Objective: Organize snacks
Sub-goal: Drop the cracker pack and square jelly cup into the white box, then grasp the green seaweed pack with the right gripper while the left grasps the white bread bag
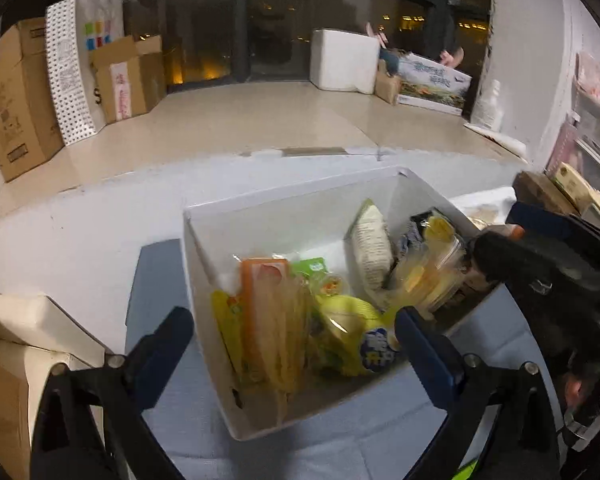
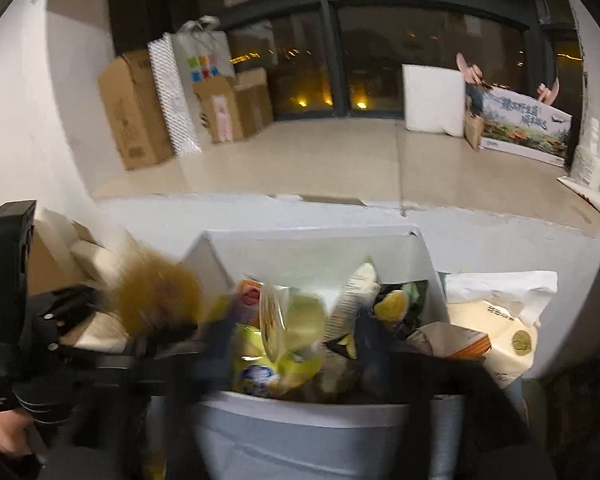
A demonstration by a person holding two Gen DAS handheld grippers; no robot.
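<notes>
Snacks fill one white box [image 1: 300, 216], the landmark of both views. In the left wrist view it stands on a bench under a pale blue cloth [image 1: 160, 280]. Inside lie one orange-topped packet [image 1: 268, 312], one yellow bag [image 1: 352, 336], one pale upright pouch [image 1: 370, 248] and one clear tray of yellow pieces [image 1: 428, 280]; others are too blurred to count. The left tool [image 1: 292, 336] hangs before the box with its two blue fingers [image 1: 164, 344] spread wide, pinching nothing. The right tool shows as a dark blur at the box's right. Beyond the box run a white ledge, a cream floor and one dark window. Left of the box, by the wall, stand three cardboard cartons [image 1: 16, 104] and one paper bag [image 1: 88, 60].

In the right wrist view, the box [image 2: 312, 256] is nearer and much smeared. The right tool [image 2: 300, 344] sits over its near edge, fingers apart and empty. Right of the box lies one white bag [image 2: 500, 300].
</notes>
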